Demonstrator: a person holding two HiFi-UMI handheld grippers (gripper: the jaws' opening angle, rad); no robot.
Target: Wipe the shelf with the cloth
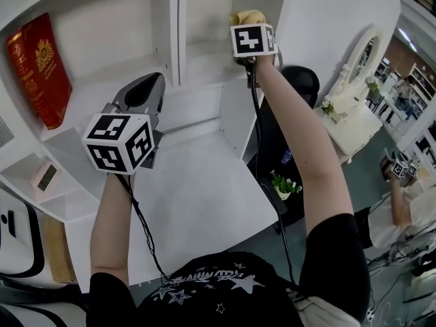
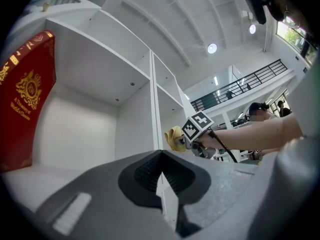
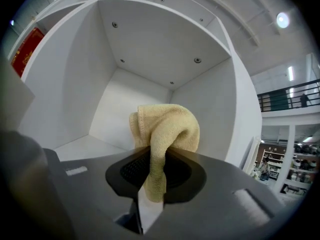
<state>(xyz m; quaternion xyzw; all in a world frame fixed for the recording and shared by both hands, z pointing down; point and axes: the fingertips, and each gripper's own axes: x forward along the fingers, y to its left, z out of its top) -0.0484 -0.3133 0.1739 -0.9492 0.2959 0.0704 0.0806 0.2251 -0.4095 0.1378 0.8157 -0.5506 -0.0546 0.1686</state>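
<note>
The right gripper (image 3: 150,191) has its jaws clamped on a crumpled pale-yellow terry cloth (image 3: 166,129), held up inside the right-hand compartment of the white wooden shelf (image 3: 150,49). The left gripper (image 2: 161,184), jaws pressed together on nothing, hangs before the shelf's left compartment, where a red hardback book with gold print (image 2: 24,101) stands.

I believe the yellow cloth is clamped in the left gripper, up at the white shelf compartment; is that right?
Not quite: the right gripper holds the yellow cloth, as the right gripper view shows. It is up at the white shelf compartment.
</note>
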